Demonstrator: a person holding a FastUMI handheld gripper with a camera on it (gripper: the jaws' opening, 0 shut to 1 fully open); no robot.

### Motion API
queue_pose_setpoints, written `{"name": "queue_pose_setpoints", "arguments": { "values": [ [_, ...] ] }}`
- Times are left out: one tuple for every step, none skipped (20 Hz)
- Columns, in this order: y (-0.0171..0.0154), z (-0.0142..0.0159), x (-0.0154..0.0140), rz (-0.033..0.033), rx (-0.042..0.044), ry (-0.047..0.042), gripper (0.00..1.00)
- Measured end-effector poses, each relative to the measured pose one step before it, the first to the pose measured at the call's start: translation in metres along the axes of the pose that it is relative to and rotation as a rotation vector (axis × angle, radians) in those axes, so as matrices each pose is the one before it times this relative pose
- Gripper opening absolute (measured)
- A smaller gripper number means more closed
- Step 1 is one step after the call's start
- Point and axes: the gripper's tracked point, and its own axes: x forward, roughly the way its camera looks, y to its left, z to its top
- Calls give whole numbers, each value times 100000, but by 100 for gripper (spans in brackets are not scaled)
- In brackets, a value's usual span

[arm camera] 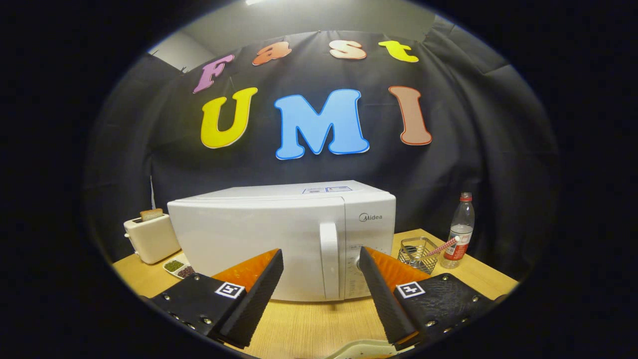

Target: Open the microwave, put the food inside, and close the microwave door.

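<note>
**Gripper lined up on the microwave handle, door not yet opened**

I hold my gripper [321, 271] with its two fingers spread wide and nothing between them; the gap frames the white vertical door handle [329, 259] of the microwave [259, 234], which stands just ahead of the fingers on the wooden table [309, 324]; I judge that I aim so because the first step is to pull this handle, and the door is closed.

The microwave faces me squarely, so its handle and the control panel [366, 264] are beyond my right finger [379, 291]; the left finger [256, 294] is in front of the door glass.

Beyond the left finger, beside the microwave, stands a cream toaster [151, 237] with a slice of bread [151, 214] sticking up from its slot; near it lies a small divided dish [178, 268] with green and dark contents, possibly the food for the task, but I cannot tell surely; below the fingers a pale rim of some plate or tray [359, 349] shows, its content hidden.

Beyond the right finger is a wire basket [417, 254] with a striped stick leaning in it, and a clear plastic bottle [461, 232] with red cap.

Readable writing: "Midea" on the microwave front above the panel; the stickers on its top and the bottle label are too small to read; each finger carries a square black-and-white marker.
</note>
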Motion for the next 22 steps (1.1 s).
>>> {"name": "queue_pose_setpoints", "arguments": {
  "values": [
    [-32,-641,838,-685,-795,2224,95],
    [394,-668,815,880,-411,2178,95],
    [113,-192,634,-89,-1117,959,95],
    [-324,-153,591,-1408,-1706,71,92],
    [-122,96,536,-709,-747,-247,90],
    [83,-212,430,-285,732,327,89],
    [-147,89,371,-694,1475,101,79],
    [-119,-212,366,-198,1690,450,68],
    [37,-245,367,216,2329,1215,55],
    [89,-447,427,1425,2623,1397,47],
    [291,-310,185,2427,2555,1274,38],
    [-53,-207,70,1017,1246,894,40],
    [-308,-23,-366,-1288,-1407,-1319,41],
    [93,-98,90,-445,-2316,69,27],
    [-143,35,-39,-1031,-2452,-146,28],
    [-202,-67,70,-715,-700,-5,22],
    [-32,-88,91,-693,1533,363,20],
    [76,222,-267,-471,1652,-87,14],
    [118,-144,-599,-498,1315,847,14],
    [29,-264,-789,-1589,399,-711,14],
    [115,-190,-962,-832,-2497,-388,14],
    [108,-123,-1247,-344,-1223,-410,14]
  ]
}}
